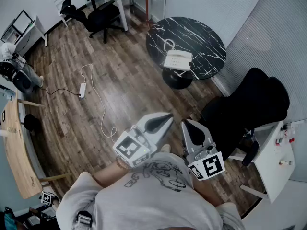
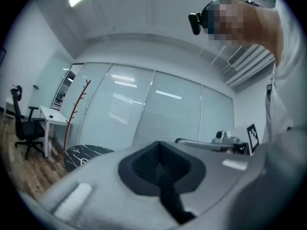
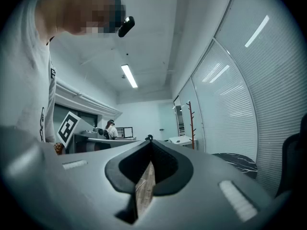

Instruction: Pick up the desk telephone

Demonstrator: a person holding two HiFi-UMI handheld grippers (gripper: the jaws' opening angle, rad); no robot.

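White corded desk telephone (image 1: 178, 60) sits near the edge of the round black marble-patterned desk (image 1: 204, 32), well apart from both grippers. The grey left gripper (image 1: 169, 116) and grey right gripper (image 1: 184, 123) are side by side above the wooden floor (image 1: 120, 80), each with jaws together and empty.

The head view looks steeply down from high; both gripper views face level, all sharing the distant worktop (image 1: 206, 47).
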